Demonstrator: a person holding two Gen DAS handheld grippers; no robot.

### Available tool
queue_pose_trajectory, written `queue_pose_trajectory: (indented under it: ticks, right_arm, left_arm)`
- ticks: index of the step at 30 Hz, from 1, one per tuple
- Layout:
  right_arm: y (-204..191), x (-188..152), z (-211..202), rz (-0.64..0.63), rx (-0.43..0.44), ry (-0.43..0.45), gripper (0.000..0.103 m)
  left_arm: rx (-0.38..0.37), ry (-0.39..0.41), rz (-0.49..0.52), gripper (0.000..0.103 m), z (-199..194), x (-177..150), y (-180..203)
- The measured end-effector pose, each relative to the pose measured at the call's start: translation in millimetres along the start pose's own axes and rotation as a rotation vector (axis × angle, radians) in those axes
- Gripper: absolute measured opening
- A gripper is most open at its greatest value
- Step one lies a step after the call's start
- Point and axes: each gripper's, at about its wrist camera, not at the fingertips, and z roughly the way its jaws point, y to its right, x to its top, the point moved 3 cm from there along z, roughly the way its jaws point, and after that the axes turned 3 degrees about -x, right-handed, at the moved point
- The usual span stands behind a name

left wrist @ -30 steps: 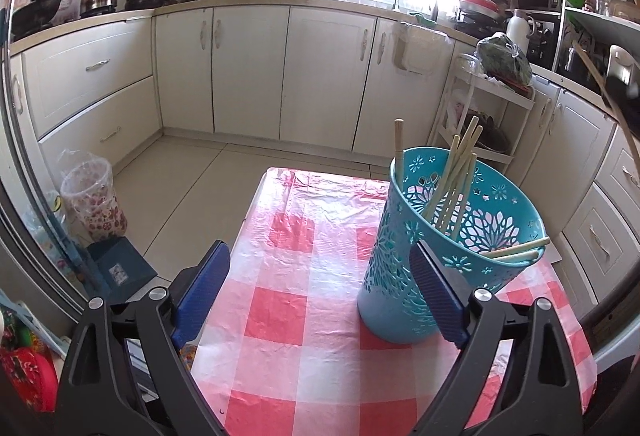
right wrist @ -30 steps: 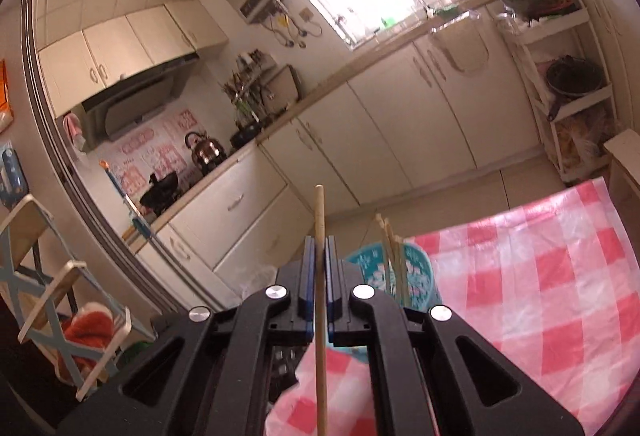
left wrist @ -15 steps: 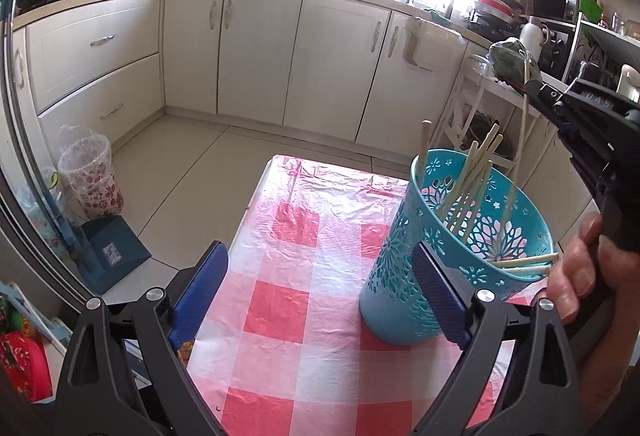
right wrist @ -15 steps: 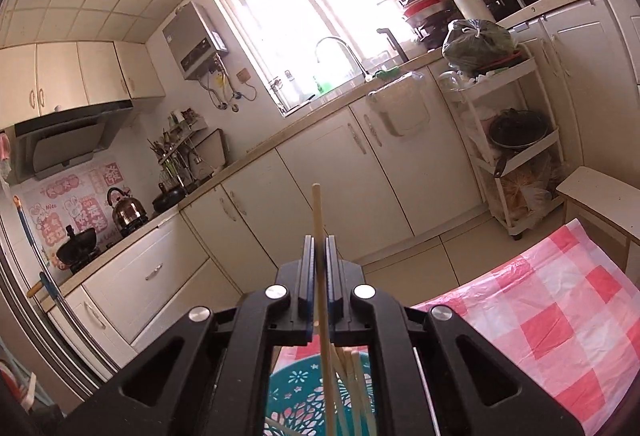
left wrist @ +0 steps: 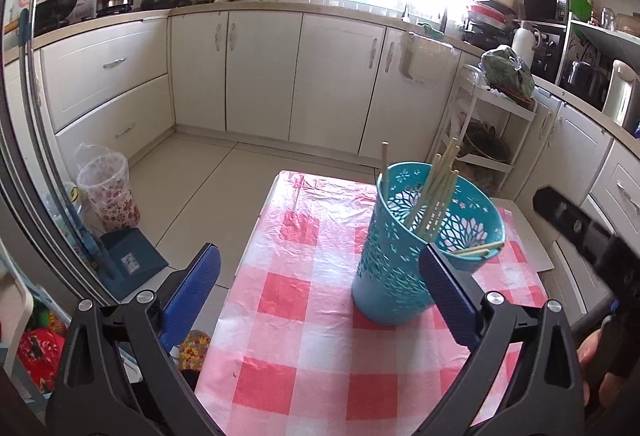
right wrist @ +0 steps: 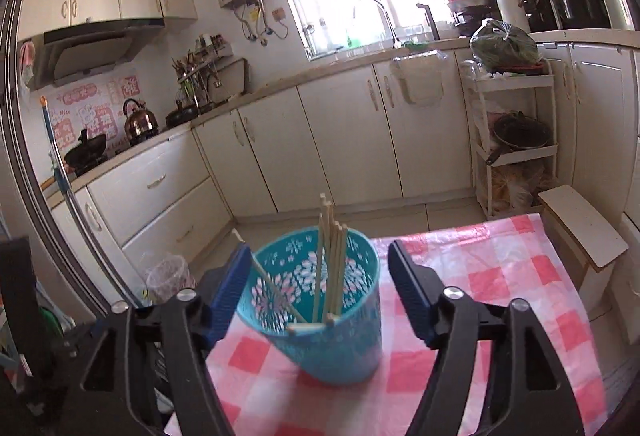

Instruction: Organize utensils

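— Both empty?
— Yes: right hand-held gripper (right wrist: 318,290) and left hand-held gripper (left wrist: 320,290) gape wide; pale wooden chopsticks (right wrist: 332,260) stand in the perforated teal plastic basket (right wrist: 320,320) on the checked worktop (right wrist: 500,276).
— Withdraw straight, clear of the rim.

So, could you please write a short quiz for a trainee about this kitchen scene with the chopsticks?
1. True or false: the right gripper is open.
2. What holds the chopsticks? A) teal basket B) white rack C) kettle
3. Fill in: the teal basket stands on a pink and white ____ tablecloth.

Key: 1 true; 2 A; 3 checked.
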Motion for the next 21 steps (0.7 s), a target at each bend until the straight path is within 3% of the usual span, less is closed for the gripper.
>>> queue_pose_trajectory:
  ticks: [1, 3, 10, 15, 21]
  right_arm:
    - [1, -6, -7, -0.012, -0.019, -0.036, 0.090]
    - [3, -17, -21, -0.035, -0.052, -0.100, 0.095]
    - [11, -43, -67, -0.016, -0.100, -0.291, 0.096]
    - [3, -44, -111, 0.006, -0.112, -0.269, 0.096]
    - [-10, -47, -154, 0.017, -0.174, -0.220, 0.096]
  left_arm:
    - [0.001, -0.010, 0.002, 0.095, -9, -1, 3]
    - [-0.008, -0.018, 0.000, 0.095, -28, -4, 9]
    - [0.019, -0.026, 0.044, 0.095, -95, -21, 31]
    - [0.071, -0.036, 0.112, 0.095, -133, -37, 41]
    - [0.023, -0.027, 0.098, 0.095, -177, -48, 39]
